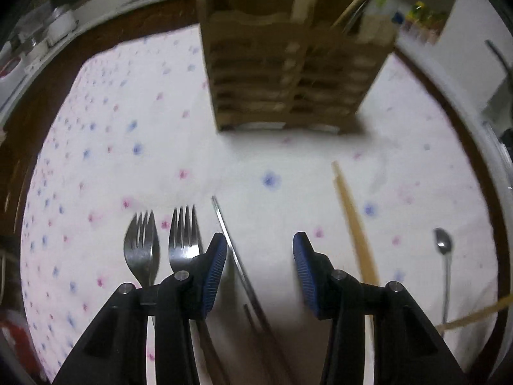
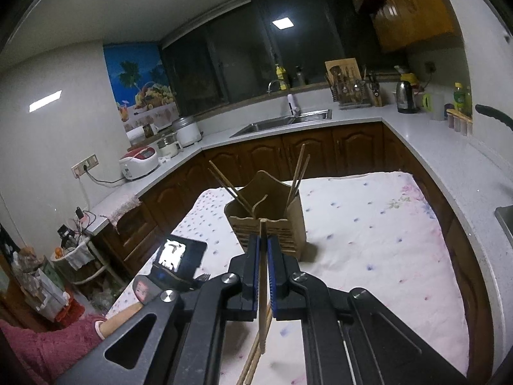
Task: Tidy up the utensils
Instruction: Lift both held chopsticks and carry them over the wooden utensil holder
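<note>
Here the left hand-held gripper (image 1: 259,266) is spread over a knife (image 1: 235,256), two forks (image 1: 163,243) beside it, well short of the holder (image 1: 288,73). Only the right view shows the right hand-held gripper (image 2: 263,272) pinching a chopstick (image 2: 263,288) before the holder (image 2: 269,224).

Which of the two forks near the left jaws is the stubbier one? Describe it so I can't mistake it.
On the floral tablecloth, look in front of the wooden utensil holder, toward the left gripper. Two metal forks lie side by side beyond its left finger; the one meant is the outer fork, with a rounded, spoon-like bowl and short tines, unlike the straighter fork beside it.
</note>
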{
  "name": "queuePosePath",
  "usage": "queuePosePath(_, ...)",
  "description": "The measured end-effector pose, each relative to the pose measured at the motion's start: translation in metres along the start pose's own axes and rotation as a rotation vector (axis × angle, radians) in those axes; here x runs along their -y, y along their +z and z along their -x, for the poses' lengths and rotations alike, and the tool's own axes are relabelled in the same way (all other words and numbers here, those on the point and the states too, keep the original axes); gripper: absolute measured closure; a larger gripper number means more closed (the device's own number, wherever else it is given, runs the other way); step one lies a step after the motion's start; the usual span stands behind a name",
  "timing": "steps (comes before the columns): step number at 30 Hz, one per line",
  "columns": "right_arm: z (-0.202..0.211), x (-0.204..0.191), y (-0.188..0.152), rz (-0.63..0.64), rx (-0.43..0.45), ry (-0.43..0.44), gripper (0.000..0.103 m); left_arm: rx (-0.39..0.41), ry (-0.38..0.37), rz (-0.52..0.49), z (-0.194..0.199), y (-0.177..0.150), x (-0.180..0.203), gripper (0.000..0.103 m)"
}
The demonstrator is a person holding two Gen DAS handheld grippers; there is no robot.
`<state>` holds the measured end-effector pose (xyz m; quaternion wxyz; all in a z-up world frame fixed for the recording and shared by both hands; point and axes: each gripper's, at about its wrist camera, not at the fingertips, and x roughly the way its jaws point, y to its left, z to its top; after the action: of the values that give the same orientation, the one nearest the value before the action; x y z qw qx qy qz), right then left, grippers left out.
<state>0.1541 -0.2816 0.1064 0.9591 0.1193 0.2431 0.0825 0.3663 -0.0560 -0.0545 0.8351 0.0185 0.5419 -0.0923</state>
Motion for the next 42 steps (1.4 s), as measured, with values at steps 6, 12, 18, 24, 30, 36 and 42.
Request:
queuePosePath(6, -0.006, 0.008, 0.001, -0.018, 0.002, 0.014, 0.098, 0.001, 0.002, 0.05, -0.025, 0.009, -0.01, 0.066)
queuePosePath(12, -0.013, 0.013, 0.0, -0.036, -0.002, 0.022, 0.098, 0.032, 0.013, 0.006, -0.033, 0.02, -0.001, 0.099)
queuePosePath(18, -0.016, 0.017, -0.001, -0.049, -0.007, 0.019, 0.098, 0.089, -0.043, 0.045, -0.01, 0.008, -0.013, 0.101)
queuePosePath(24, -0.014, 0.016, 0.002, -0.034, 0.008, 0.022, 0.098, 0.144, -0.191, 0.076, 0.033, -0.002, -0.024, 0.101)
queuePosePath(30, -0.005, 0.004, 0.008, -0.006, 0.029, 0.015, 0.098, 0.24, -0.267, 0.067, 0.087, -0.014, -0.027, 0.101)
queuePosePath(36, 0.002, -0.012, 0.019, 0.034, 0.063, 0.003, 0.098, 0.349, -0.313, 0.044, 0.143, -0.028, -0.044, 0.101)
queuePosePath(42, -0.004, -0.023, 0.033, 0.066, 0.087, -0.014, 0.098, 0.44, -0.319, 0.038, 0.178, -0.041, -0.053, 0.102)
